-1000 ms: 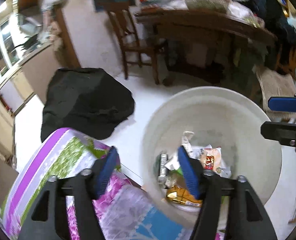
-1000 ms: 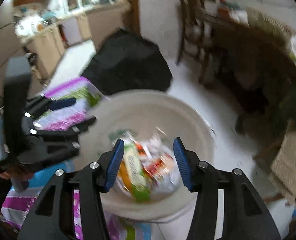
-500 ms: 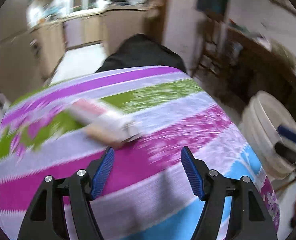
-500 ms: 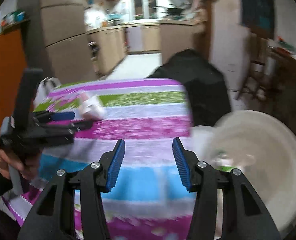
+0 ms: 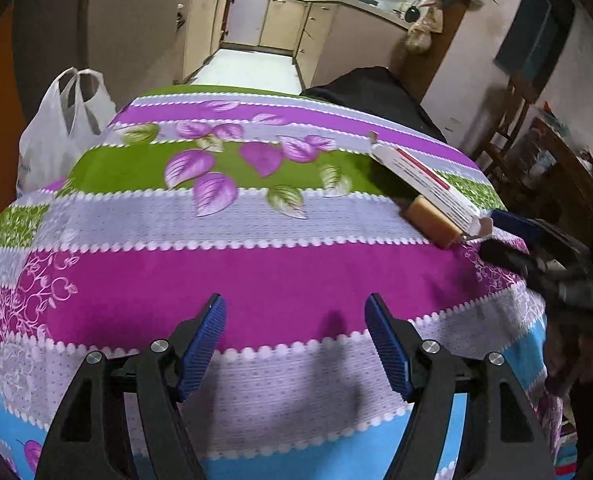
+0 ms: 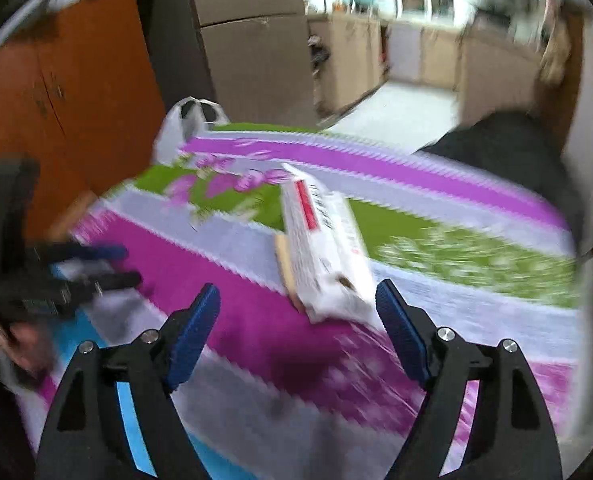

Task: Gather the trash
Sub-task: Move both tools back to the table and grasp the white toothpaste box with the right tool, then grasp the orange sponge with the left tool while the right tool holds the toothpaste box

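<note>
Striped cloth [image 5: 256, 272] filled both views; bucket had left frame. Right gripper [image 6: 298, 312] jaws just opened wide, empty, white box [image 6: 324, 248] lying close ahead. Left gripper [image 5: 294, 322] spread, empty. Box probably next pickup.

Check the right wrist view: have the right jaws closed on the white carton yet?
No. The right gripper stands open, its jaws having just widened, and the white carton lies on the striped cloth ahead of them, untouched.
</note>
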Demonstrator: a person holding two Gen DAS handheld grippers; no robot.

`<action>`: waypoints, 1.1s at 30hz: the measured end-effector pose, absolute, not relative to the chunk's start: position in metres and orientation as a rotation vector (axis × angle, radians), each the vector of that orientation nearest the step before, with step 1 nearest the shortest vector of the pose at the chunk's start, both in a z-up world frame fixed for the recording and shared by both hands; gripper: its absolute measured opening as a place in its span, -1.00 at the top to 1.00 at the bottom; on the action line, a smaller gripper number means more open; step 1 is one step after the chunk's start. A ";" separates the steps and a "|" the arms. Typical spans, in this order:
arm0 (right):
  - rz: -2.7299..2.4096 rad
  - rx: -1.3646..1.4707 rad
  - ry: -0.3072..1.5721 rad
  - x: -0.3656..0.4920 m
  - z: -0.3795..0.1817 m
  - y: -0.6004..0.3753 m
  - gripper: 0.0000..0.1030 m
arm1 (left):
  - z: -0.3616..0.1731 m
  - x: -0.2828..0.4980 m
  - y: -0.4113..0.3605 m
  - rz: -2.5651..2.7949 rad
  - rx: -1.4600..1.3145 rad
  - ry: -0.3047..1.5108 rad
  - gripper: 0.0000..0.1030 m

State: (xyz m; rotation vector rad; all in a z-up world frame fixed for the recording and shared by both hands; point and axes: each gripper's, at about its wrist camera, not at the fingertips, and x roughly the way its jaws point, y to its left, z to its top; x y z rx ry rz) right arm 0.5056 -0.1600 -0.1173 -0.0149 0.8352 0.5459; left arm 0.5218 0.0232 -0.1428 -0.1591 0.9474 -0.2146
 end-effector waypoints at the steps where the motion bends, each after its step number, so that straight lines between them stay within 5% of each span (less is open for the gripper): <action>1: 0.532 0.026 0.843 0.517 -0.119 -0.162 -0.49 | -0.143 0.521 0.026 -0.211 -0.166 0.946 -0.42; 3: 0.559 0.141 0.882 0.534 -0.124 -0.166 -0.44 | -0.143 0.519 0.027 -0.192 -0.170 0.944 -0.46; 5: 0.544 0.222 0.957 0.540 -0.136 -0.163 0.16 | -0.144 0.519 0.032 -0.170 -0.173 0.947 -0.46; 7: 0.591 0.270 0.974 0.522 -0.135 -0.156 0.30 | -0.146 0.515 0.036 -0.148 -0.163 0.939 -0.46; 13: 0.707 0.316 1.025 0.417 -0.133 -0.121 0.40 | -0.147 0.499 0.057 -0.090 -0.123 0.927 -0.49; 20: 0.413 0.497 0.851 0.330 -0.121 -0.188 0.40 | -0.131 0.461 0.056 -0.179 -0.099 0.883 -0.49; 33: 0.068 0.272 0.817 0.288 -0.125 -0.187 0.28 | -0.132 0.445 -0.016 -0.168 -0.070 0.840 -0.57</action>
